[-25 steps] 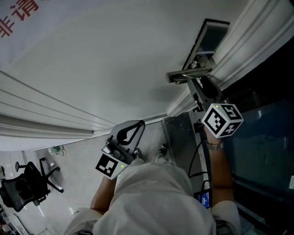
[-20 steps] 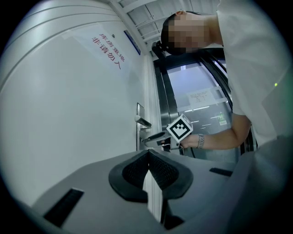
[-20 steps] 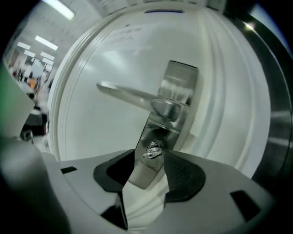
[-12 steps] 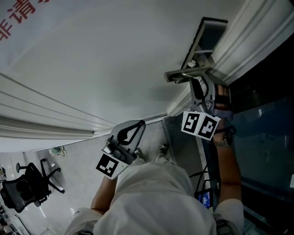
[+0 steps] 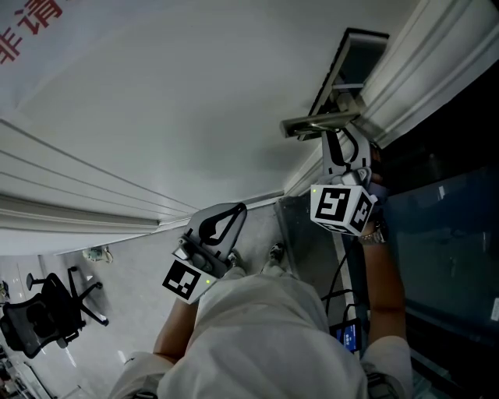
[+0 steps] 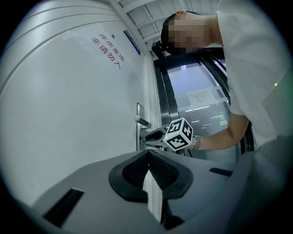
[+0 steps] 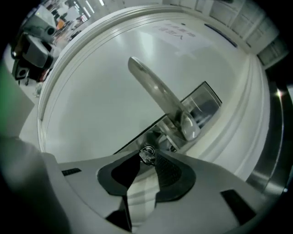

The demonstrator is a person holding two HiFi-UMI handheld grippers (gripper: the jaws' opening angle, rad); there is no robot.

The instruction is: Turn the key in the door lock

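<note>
A silver lever handle and its lock plate sit on the white door. Just below the handle, a small silver key sticks out of the lock. My right gripper has just been closing its jaws, and their tips now pinch the key's head. In the head view that gripper reaches up under the handle, its marker cube behind it. My left gripper hangs low by the person's body, away from the door, shut with nothing in it.
A ribbed white door frame and a dark glass panel run along the right. Red lettering marks the door's far corner. A black office chair stands on the floor at the lower left.
The right gripper has rolled at the lock, so its marker cube now shows other faces and sits further left. The left gripper has not moved.
</note>
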